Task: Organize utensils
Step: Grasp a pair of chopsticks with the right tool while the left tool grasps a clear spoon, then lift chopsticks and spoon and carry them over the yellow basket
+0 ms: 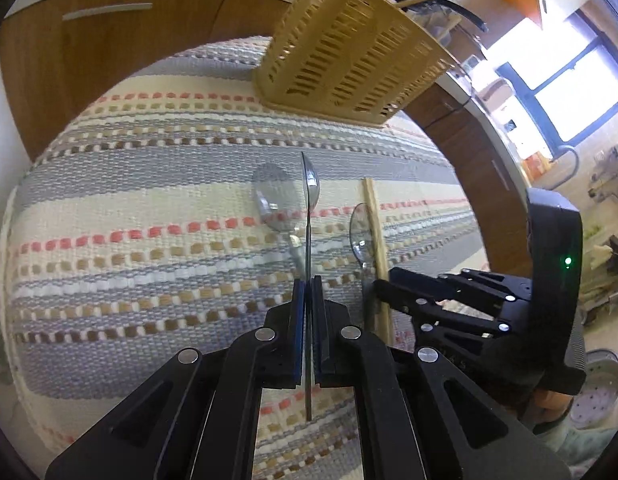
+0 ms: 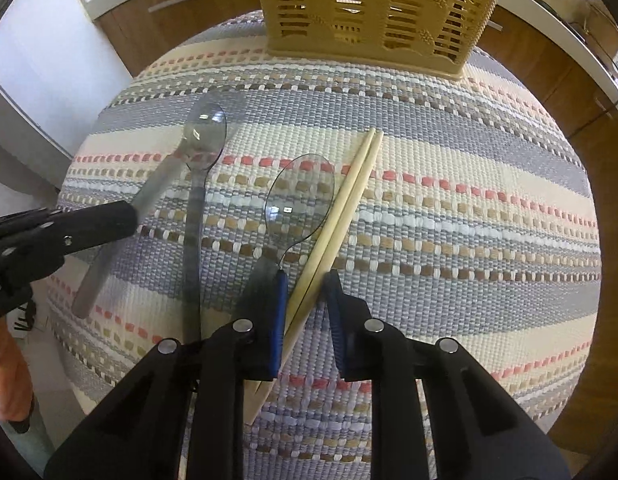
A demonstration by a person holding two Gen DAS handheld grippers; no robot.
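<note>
While jaws work, three clear spoons (image 2: pixel 203 136), two chopsticks (image 2: pixel 349 196), one basket (image 2: pixel 373 8).

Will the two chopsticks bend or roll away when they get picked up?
Probably stiff and light: the chopsticks look like straight, thin wood. They are two loose sticks, so one may slip out. The woven mat should slow any rolling.

I saw a woven mat (image 2: pixel 449 184) striped in grey, cream and white, with dashed lines of coral, tan and brown. The slatted basket (image 2: pixel 373 8) was a sandy yellow. The spoons (image 2: pixel 299 200) were clear, smoky grey plastic, the chopsticks (image 2: pixel 341 216) pale, bare wood. My grippers were black with blue pads (image 2: pixel 277 320). The cabinets (image 1: pixel 109 64) behind were warm brown wood.
</note>
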